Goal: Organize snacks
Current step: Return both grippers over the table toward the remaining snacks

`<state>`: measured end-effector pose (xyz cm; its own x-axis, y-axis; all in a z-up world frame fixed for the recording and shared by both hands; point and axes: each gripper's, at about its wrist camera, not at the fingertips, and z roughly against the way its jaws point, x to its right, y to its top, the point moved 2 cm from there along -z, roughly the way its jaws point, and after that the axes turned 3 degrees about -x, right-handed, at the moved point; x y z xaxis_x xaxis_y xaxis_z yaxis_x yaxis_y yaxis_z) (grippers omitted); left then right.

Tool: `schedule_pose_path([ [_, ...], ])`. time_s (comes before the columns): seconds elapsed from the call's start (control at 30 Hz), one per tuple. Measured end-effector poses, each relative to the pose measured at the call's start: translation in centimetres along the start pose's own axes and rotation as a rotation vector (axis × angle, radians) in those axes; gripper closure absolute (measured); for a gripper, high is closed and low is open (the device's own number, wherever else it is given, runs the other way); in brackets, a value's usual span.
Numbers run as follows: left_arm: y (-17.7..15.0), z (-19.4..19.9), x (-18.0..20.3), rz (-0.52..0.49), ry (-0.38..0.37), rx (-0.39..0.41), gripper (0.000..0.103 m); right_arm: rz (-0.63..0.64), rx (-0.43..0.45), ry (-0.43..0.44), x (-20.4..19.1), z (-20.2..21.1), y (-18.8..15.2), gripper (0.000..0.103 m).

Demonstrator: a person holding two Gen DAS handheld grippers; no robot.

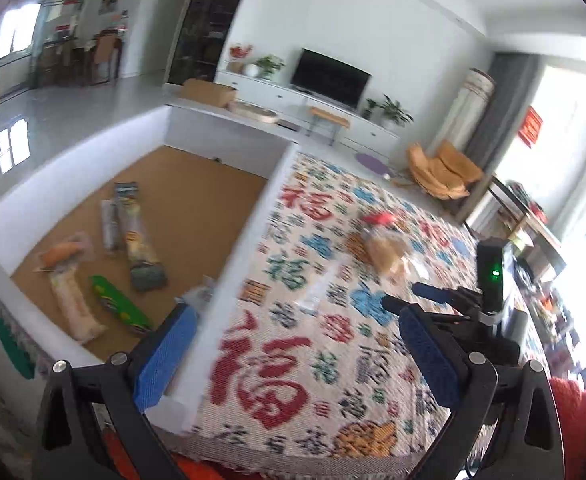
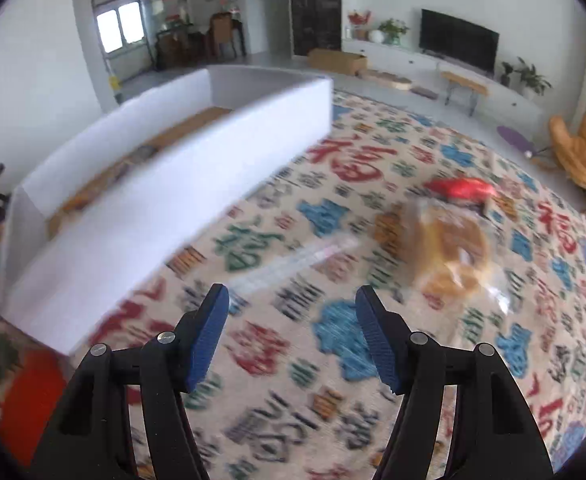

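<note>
The fingers of the left gripper [image 1: 293, 344] stand wide apart with nothing between them, low in the frame over the patterned cloth [image 1: 325, 360]. The fingers of the right gripper [image 2: 293, 336] are also apart and empty. At the left of the left wrist view, a white box [image 1: 249, 232] holds several snack packets [image 1: 141, 236]. A bread bag [image 2: 449, 252] and a red packet [image 2: 461, 188] lie on the cloth, right of centre.
</note>
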<state>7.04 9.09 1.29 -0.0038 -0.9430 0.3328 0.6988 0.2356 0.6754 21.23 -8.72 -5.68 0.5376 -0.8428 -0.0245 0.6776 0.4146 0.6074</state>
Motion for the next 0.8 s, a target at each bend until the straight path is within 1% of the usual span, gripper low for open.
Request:
schedule_pose_path([
  [0.03, -0.7, -1.2, 1.7, -0.042, -0.022, -0.036, 0.002, -0.017, -0.025, -0.046, 1.9, -0.2, -1.7, 0.034],
  [0.1, -2.1, -4.1, 4.6, -0.11, -0.023, -0.109, 0.002, -0.072, -0.068, -0.11, 5.5, -0.4, -4.9, 0.034],
  [0.2, -4.5, -8.0, 7.1, -0.17, 0.023, -0.188, 0.002, -0.152, -0.087, -0.189, 9.5, 0.3, -8.2, 0.034],
  [0.27, -5.9, -10.3, 7.5, -0.185, 0.069, -0.229, 0.002, -0.19, -0.083, -0.209, 11.2, 0.6, -9.4, 0.034],
  [0.3, -6.4, -11.3, 7.5, -0.197, 0.096, -0.242, 0.002, -0.204, -0.076, -0.205, 11.7, 0.8, -9.9, 0.031],
  [0.37, -7.5, -12.5, 7.2, -0.237, 0.153, -0.251, 0.002, -0.225, -0.043, -0.197, 12.2, 1.1, -10.5, 0.027],
  [0.43, -8.4, -12.9, 6.8, -0.269, 0.19, -0.255, 0.002, -0.231, -0.038, -0.21, 12.4, 1.0, -10.4, 0.023],
  [0.5, -9.1, -13.6, 6.3, -0.269, 0.193, -0.27, 0.002, -0.247, -0.043, -0.215, 12.7, 0.9, -10.4, 0.018],
  [0.57, -9.8, -13.4, 6.3, -0.28, 0.206, -0.243, 0.0, -0.265, -0.044, -0.203, 12.8, 0.5, -10.3, 0.017],
  [0.63, -9.8, -13.4, 6.2, -0.265, 0.206, -0.24, 0.0, -0.264, -0.045, -0.205, 13.0, 0.3, -10.2, 0.017],
  [0.8, -9.7, -13.6, 6.2, -0.273, 0.205, -0.227, 0.0, -0.263, -0.045, -0.206, 13.2, 0.2, -10.3, 0.017],
])
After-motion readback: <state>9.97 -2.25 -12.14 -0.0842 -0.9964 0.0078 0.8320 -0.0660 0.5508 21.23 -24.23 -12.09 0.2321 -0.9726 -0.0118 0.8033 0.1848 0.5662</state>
